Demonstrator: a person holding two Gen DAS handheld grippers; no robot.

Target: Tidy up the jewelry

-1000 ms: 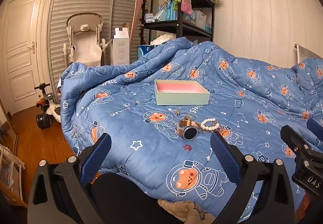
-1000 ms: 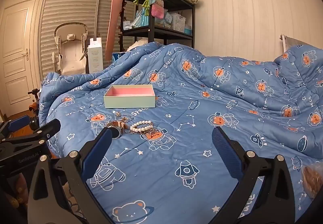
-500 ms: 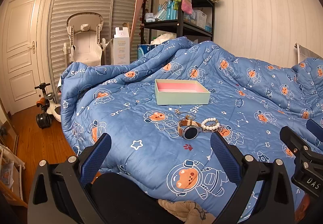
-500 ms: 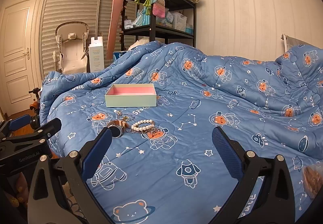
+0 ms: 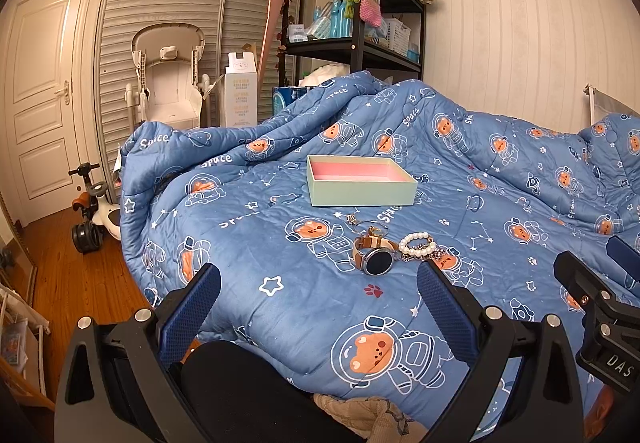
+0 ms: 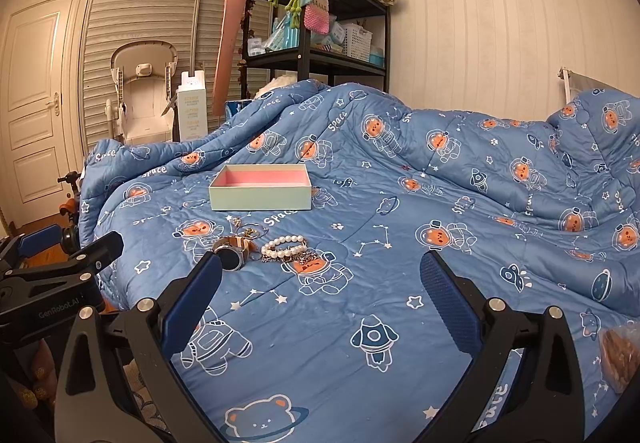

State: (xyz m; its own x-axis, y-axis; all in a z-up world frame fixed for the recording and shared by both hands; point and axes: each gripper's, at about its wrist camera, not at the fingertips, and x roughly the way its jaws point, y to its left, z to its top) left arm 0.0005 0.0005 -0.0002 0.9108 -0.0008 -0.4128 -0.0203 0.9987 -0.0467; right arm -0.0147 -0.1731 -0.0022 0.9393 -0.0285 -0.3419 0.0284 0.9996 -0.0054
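A pale green box (image 5: 362, 185) with a pink inside sits open on the blue quilt; it also shows in the right wrist view (image 6: 260, 187). In front of it lie a watch (image 5: 378, 258) with a brown strap, a pearl bracelet (image 5: 418, 245) and small gold pieces (image 5: 370, 227). The right wrist view shows the watch (image 6: 232, 253) and the pearl bracelet (image 6: 284, 245) too. My left gripper (image 5: 318, 309) is open and empty, short of the watch. My right gripper (image 6: 320, 295) is open and empty, to the right of the jewelry.
The blue quilt (image 5: 500, 203) is bunched up behind the box. A black shelf unit (image 5: 360, 15) stands at the back, a white baby chair (image 5: 168, 83) and a door (image 5: 40, 91) to the left. A ride-on toy (image 5: 90, 215) stands on the wooden floor.
Both grippers have shifted very slightly; the scene looks almost the same. Nothing was taken hold of or let go.
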